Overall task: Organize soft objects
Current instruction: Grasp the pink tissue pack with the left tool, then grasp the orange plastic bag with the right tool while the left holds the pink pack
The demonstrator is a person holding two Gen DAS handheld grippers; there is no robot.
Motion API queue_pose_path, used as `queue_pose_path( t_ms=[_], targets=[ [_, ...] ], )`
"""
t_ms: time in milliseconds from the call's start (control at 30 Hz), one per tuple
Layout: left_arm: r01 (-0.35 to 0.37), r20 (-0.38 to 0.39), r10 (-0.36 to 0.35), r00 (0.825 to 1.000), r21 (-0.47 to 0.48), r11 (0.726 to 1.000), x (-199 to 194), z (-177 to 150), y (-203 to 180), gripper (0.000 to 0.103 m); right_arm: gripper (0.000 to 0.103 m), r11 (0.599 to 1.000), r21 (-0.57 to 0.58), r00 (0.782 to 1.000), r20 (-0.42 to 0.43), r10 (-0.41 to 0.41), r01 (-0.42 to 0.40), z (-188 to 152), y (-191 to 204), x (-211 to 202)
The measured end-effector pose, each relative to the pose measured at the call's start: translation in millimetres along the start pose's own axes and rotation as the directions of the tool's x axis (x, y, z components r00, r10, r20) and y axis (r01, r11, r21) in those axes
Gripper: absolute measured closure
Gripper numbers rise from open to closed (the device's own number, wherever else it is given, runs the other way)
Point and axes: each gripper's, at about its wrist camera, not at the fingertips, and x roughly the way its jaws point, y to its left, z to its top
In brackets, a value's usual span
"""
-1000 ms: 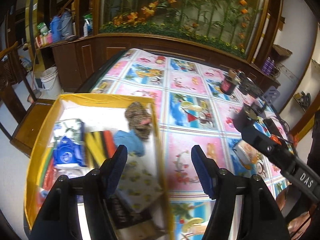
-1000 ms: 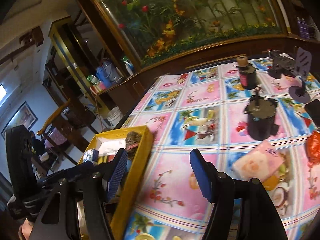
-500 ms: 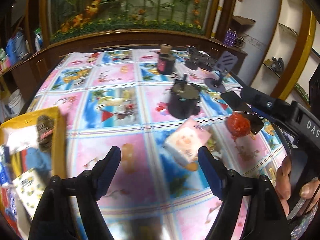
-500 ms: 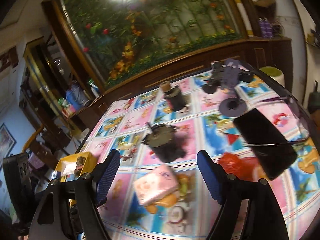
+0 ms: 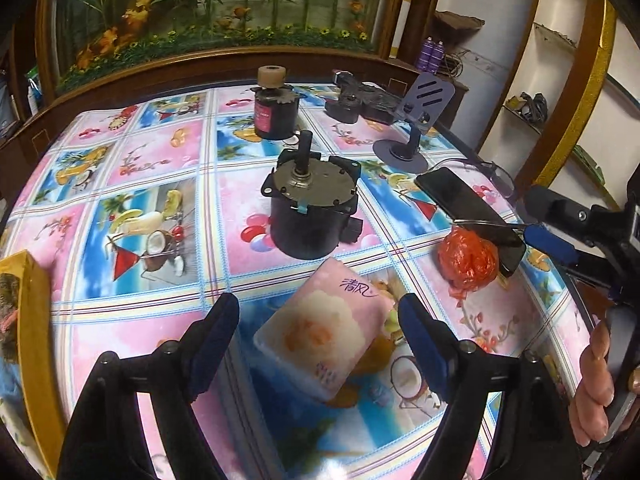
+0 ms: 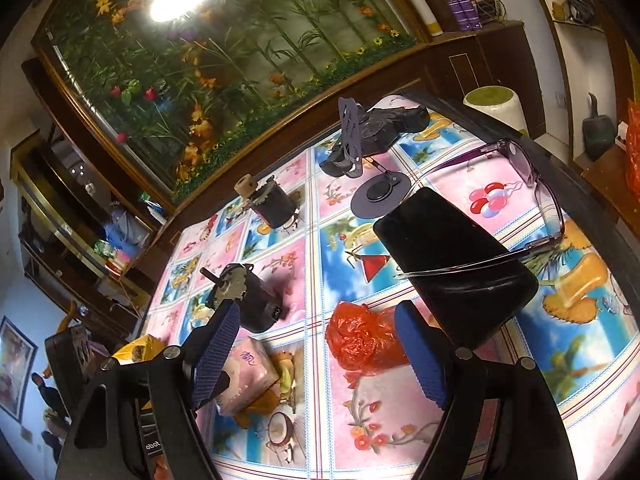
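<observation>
A pink tissue pack (image 5: 324, 330) lies on the patterned tablecloth, right between the open fingers of my left gripper (image 5: 318, 320), not touched. It also shows in the right wrist view (image 6: 248, 376). A crumpled red plastic bag (image 5: 468, 258) lies to its right. In the right wrist view the red bag (image 6: 362, 338) sits between the open fingers of my right gripper (image 6: 316, 344). The yellow box (image 5: 24, 320) with soft items is at the left edge.
A black motor (image 5: 312, 208) stands behind the tissue pack, a second dark cylinder (image 5: 274, 110) farther back. A black phone (image 6: 452, 256) with glasses (image 6: 536, 184) over it lies right of the red bag. A phone stand (image 5: 416, 128) and black device (image 5: 360, 98) sit at the back.
Both grippers swung right, away from the yellow box. The left one now frames the tissue pack; the right one has come down close over the red bag.
</observation>
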Motion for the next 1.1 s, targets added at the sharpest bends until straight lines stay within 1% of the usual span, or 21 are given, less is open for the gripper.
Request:
queue_pose_path(
  t_ms=[100,200,233,300,367,433,500,600,667,733,767,967,1033,1100],
  targets=[
    [0.024,-0.016,-0.024,1.0,0.015,1.0,8.6,-3.5,2.7,0.022,0.02,0.999,-0.015,1.0,-0.005,-0.031,0.031,-1.7,3.1,4.8],
    [0.085,-0.006,-0.085,0.996,0.043,0.995,10.0,-8.7,-0.8,0.022,0.02,0.998,-0.024,0.998,-0.006,-0.064,0.064,-3.1,3.5,7.6],
    [0.093,-0.005,-0.093,0.996,0.063,0.994,10.4,-11.0,-3.9,0.022,0.02,0.997,-0.029,0.997,-0.004,-0.074,0.074,-3.5,3.9,7.8],
    [0.07,-0.009,-0.07,0.998,0.103,0.992,13.6,-14.9,-10.9,0.022,0.02,0.995,-0.035,0.996,0.003,-0.091,0.091,-3.8,3.8,10.5],
    [0.04,-0.014,-0.039,0.999,0.114,0.993,18.6,-16.8,-13.5,0.022,0.02,0.992,-0.048,0.993,0.003,-0.117,0.117,-5.9,4.6,14.0],
    [0.012,-0.023,-0.009,1.0,0.108,0.994,22.1,-17.2,-11.7,0.022,0.02,0.988,-0.059,0.99,-0.006,-0.144,0.144,-7.0,4.8,19.2],
    [-0.014,-0.017,0.016,1.0,0.069,0.997,23.5,-16.2,-3.4,0.022,0.02,0.983,-0.073,0.985,-0.018,-0.169,0.168,-8.5,5.5,23.9],
    [0.001,-0.023,-0.001,1.0,-0.021,1.0,25.3,-14.4,15.4,0.023,0.02,0.971,-0.104,0.976,-0.014,-0.218,0.215,-10.9,9.1,29.4],
    [-0.005,-0.013,0.004,1.0,-0.037,0.999,23.9,-13.2,19.7,0.032,0.02,0.956,-0.137,0.965,0.003,-0.263,0.261,-13.0,12.9,31.8],
    [-0.02,-0.003,0.02,1.0,-0.044,0.999,22.5,-13.7,21.8,0.047,0.02,0.939,-0.155,0.952,0.022,-0.306,0.306,-14.6,14.4,32.9],
    [-0.024,0.0,0.024,1.0,-0.051,0.998,22.1,-13.8,22.7,0.05,0.02,0.936,-0.155,0.949,0.026,-0.315,0.315,-14.9,13.4,33.7],
    [-0.033,-0.004,0.032,0.999,-0.061,0.998,21.1,-14.5,24.4,0.049,0.02,0.927,-0.184,0.943,-0.006,-0.334,0.327,-18.9,13.7,43.8],
    [-0.041,-0.006,0.041,0.999,-0.06,0.997,21.2,-14.5,24.8,0.045,0.02,0.919,-0.212,0.939,-0.011,-0.344,0.334,-21.4,17.4,47.1],
    [-0.063,-0.005,0.063,0.998,-0.065,0.996,22.1,-14.7,26.1,0.034,0.02,0.911,-0.23,0.935,-0.019,-0.355,0.342,-23.5,19.4,50.2]
  ],
)
